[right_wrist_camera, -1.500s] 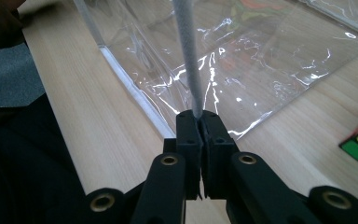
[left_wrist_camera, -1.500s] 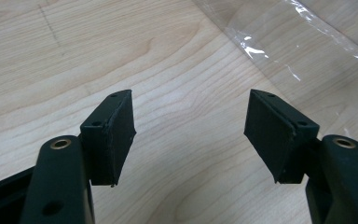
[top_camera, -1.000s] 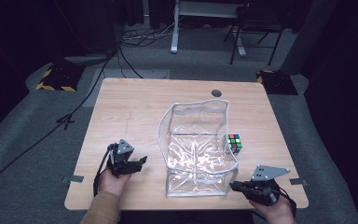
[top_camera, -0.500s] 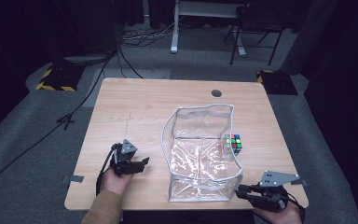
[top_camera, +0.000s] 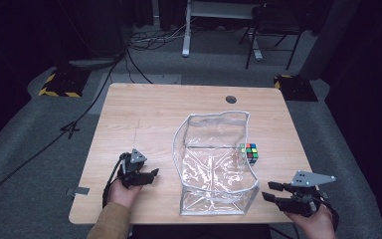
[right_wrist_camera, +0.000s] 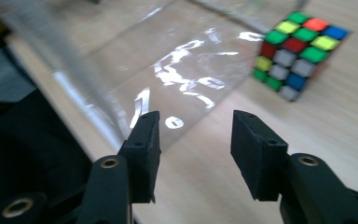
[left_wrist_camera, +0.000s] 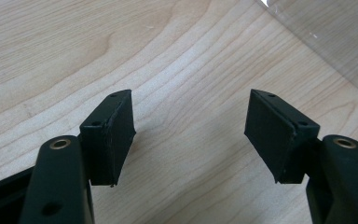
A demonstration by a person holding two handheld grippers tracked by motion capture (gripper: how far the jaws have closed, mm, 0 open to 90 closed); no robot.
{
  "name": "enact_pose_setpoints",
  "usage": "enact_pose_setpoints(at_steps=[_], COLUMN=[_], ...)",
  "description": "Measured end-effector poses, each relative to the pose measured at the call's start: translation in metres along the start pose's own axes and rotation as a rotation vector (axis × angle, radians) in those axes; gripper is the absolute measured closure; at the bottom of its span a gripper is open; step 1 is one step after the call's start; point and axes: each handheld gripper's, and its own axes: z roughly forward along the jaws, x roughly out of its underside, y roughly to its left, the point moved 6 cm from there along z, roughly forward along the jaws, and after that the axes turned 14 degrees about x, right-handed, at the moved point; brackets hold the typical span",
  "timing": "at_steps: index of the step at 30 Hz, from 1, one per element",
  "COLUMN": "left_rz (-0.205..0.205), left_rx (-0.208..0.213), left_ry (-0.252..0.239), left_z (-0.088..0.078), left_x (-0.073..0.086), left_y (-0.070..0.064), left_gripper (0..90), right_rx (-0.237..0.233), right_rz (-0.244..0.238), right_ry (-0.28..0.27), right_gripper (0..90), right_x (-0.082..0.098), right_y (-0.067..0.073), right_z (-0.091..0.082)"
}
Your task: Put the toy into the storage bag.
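A clear plastic bag [top_camera: 214, 164] with white edging stands open on the wooden table [top_camera: 144, 114]. A colourful puzzle cube [top_camera: 249, 153] sits against its right side, outside it. My left gripper [top_camera: 153, 176] lies low on the table to the left of the bag, its jaws apart over bare wood [left_wrist_camera: 191, 100]. My right gripper [top_camera: 270, 191] hovers just off the bag's near right corner. Its jaws have just been opening and nothing is between them [right_wrist_camera: 196, 116]. Beyond them lie the bag's wall [right_wrist_camera: 168, 60] and the cube [right_wrist_camera: 300, 53].
The bag's corner [left_wrist_camera: 335, 37] shows at the top right of the left gripper view. A round cable hole [top_camera: 231, 99] sits near the table's far edge. Cables and chair legs are on the floor beyond the table.
The right gripper has drawn back from the bag's near right corner toward the table's edge, and its jaws have spread. The bag has shifted and changed shape. The left gripper has stayed put.
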Motion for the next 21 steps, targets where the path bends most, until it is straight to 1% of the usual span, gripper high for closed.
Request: enact_pose_setpoints(at_steps=[1, 4, 5, 7, 8, 9, 11, 12, 13, 14, 15, 16, 17, 18, 19, 21], left_rz=[0.004, 0.010, -0.002, -0.001, 0.000, -0.004, -0.004, 0.003, 0.014, 0.014, 0.011, 0.017, 0.011, 0.011, 0.019, 0.022], left_rx=[-0.006, -0.019, -0.007, -0.012, -0.018, -0.013, -0.019, -0.016, -0.023, -0.023, -0.021, -0.023, -0.014, -0.014, -0.017, -0.016], left_ry=[0.008, 0.014, 0.015, 0.028, 0.019, 0.027, 0.018, 0.020, 0.018, 0.018, 0.003, 0.002, -0.009, -0.009, -0.017, -0.032], left_z=[0.000, -0.002, -0.002, -0.004, -0.005, -0.006, -0.007, -0.008, -0.008, -0.008, -0.009, -0.010, -0.010, -0.010, -0.012, -0.013], left_x=[0.002, 0.005, 0.007, 0.011, 0.011, 0.012, 0.014, 0.015, 0.016, 0.016, 0.019, 0.020, 0.021, 0.021, 0.023, 0.025], left_y=[0.000, 0.002, 0.001, 0.003, 0.003, 0.003, 0.003, 0.003, 0.003, 0.003, 0.003, 0.004, 0.004, 0.004, 0.005, 0.005], left_gripper=[33.2, 33.2, 33.2, 33.1, 33.0, 32.9, 32.4, 32.0, 31.9, 31.7, 31.5, 31.4, 31.4, 31.4, 31.4, 31.4], right_rx=[0.021, 0.058, 0.065, 0.082, 0.088, 0.087, 0.083, 0.080, 0.080, 0.084, 0.091, 0.098, 0.104, 0.104, 0.132, 0.133], right_rz=[0.043, 0.073, 0.091, 0.099, 0.105, 0.111, 0.137, 0.148, 0.157, 0.162, 0.164, 0.165, 0.169, 0.169, 0.170, 0.179], right_ry=[0.008, 0.019, 0.020, 0.024, 0.020, 0.013, 0.011, 0.011, 0.011, 0.011, 0.010, 0.005, 0.002, 0.002, 0.004, 0.002], right_gripper=[50.2, 47.1, 46.4, 44.6, 43.6, 42.6, 39.2, 37.8, 36.5, 34.8, 33.0, 32.0, 30.4, 30.4, 27.3, 26.9], right_x=[-0.004, -0.011, -0.013, -0.017, -0.019, -0.021, -0.025, -0.027, -0.030, -0.031, -0.034, -0.036, -0.038, -0.038, -0.042, -0.047], right_y=[-0.010, -0.021, -0.024, -0.031, -0.034, -0.038, -0.044, -0.046, -0.048, -0.049, -0.050, -0.050, -0.050, -0.050, -0.052, -0.053], right_z=[0.004, 0.012, 0.015, 0.021, 0.025, 0.029, 0.038, 0.043, 0.048, 0.053, 0.058, 0.062, 0.067, 0.067, 0.075, 0.083])
